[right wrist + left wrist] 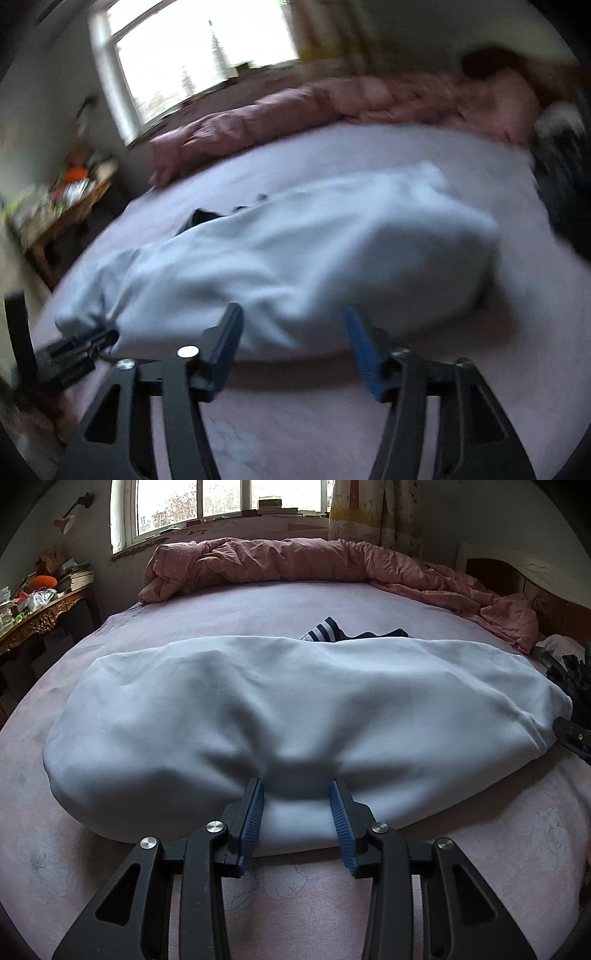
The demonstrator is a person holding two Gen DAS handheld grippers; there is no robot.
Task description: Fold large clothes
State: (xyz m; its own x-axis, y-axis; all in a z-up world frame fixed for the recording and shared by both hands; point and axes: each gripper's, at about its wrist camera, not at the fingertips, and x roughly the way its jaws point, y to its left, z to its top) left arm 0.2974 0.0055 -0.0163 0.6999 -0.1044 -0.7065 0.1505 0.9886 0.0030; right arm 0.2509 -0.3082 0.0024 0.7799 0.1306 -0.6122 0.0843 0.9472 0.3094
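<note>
On bed (295, 602), left hand-held gripper (297, 812) pinches garment (295, 701) hem mid-fold; right hand-held gripper (295, 343) wide, empty, needs regrasp

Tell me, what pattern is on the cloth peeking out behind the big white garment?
Dark navy and white stripes, clearest in the left wrist view.

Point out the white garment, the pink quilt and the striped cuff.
white garment (295, 701), left wrist view, middle of the top layer
pink quilt (280, 559), left wrist view, middle of the roll under the window
striped cuff (325, 629), left wrist view, striped tip behind the garment
</note>
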